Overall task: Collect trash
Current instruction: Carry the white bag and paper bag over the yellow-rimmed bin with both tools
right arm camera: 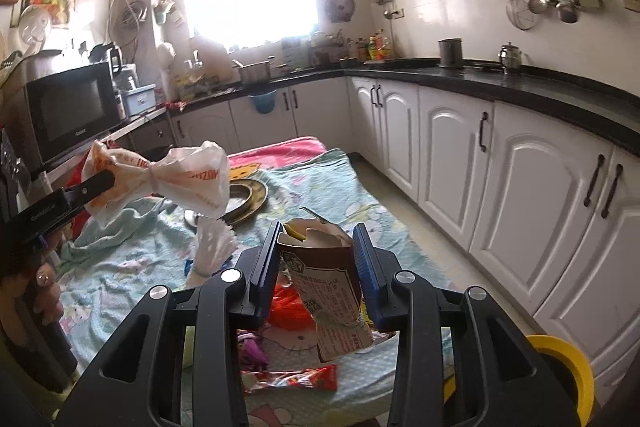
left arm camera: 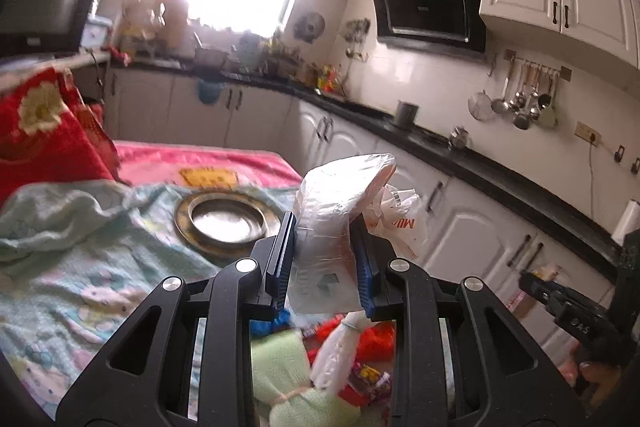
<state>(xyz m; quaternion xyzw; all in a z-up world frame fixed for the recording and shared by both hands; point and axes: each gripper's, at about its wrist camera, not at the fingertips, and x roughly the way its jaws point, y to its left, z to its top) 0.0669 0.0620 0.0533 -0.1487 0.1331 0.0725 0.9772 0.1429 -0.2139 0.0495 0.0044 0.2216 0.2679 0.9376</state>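
Observation:
My left gripper [left arm camera: 325, 247] is shut on a crumpled white plastic bag with orange print [left arm camera: 340, 211], lifted above the blanket-covered table [left arm camera: 80, 267]. The same white plastic bag [right arm camera: 176, 179] appears at the left of the right wrist view, pinched by the left gripper [right arm camera: 96, 187]. My right gripper [right arm camera: 316, 259] is shut on a torn brown paper carton [right arm camera: 328, 291] with printed text, held above the table. More trash lies below: a red snack wrapper [right arm camera: 292, 379], a red crumpled piece [right arm camera: 288, 307], a purple scrap [right arm camera: 252, 351] and a small white bag [right arm camera: 212, 243].
A round metal plate [left arm camera: 228, 223] rests on the blanket. A yellow-rimmed bin [right arm camera: 560, 367] stands at the lower right by white cabinets [right arm camera: 520, 207]. A red floral cloth [left arm camera: 44, 131] and a microwave [right arm camera: 68, 111] are at the left. A person's hand [right arm camera: 44, 291] grips the left tool.

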